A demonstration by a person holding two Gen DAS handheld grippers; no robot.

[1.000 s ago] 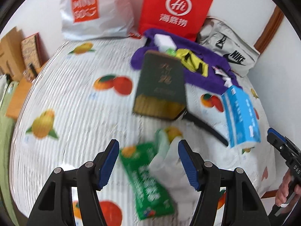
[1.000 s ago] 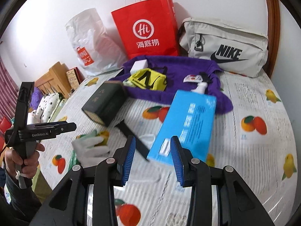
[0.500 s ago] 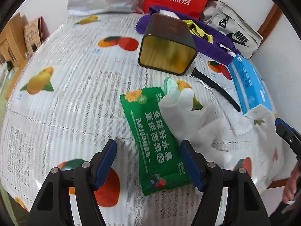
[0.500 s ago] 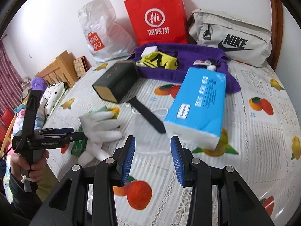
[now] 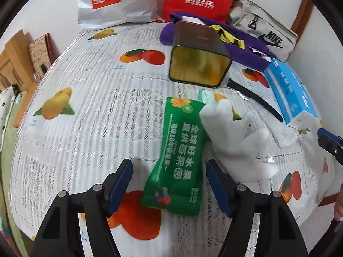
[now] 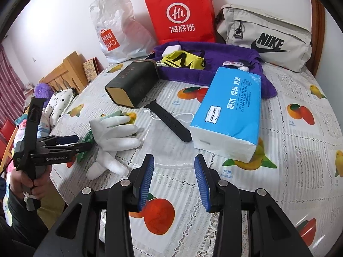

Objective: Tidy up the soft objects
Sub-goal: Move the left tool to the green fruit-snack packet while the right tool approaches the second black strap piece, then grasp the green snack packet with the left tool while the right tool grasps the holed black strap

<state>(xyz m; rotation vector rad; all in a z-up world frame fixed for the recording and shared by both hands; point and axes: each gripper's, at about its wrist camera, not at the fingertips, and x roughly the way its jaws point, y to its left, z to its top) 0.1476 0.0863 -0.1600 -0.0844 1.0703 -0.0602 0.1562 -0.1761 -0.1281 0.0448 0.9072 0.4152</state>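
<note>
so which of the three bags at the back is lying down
The grey Nike bag lies on its side; the red paper bag and white Miniso bag stand upright.

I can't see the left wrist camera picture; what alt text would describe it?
The open left gripper hovers with its blue-padded fingers either side of a green snack packet lying on a fruit-print tablecloth, a white glove beside it. Behind lie a dark tin box, a blue tissue pack, and a Miniso bag.
</note>
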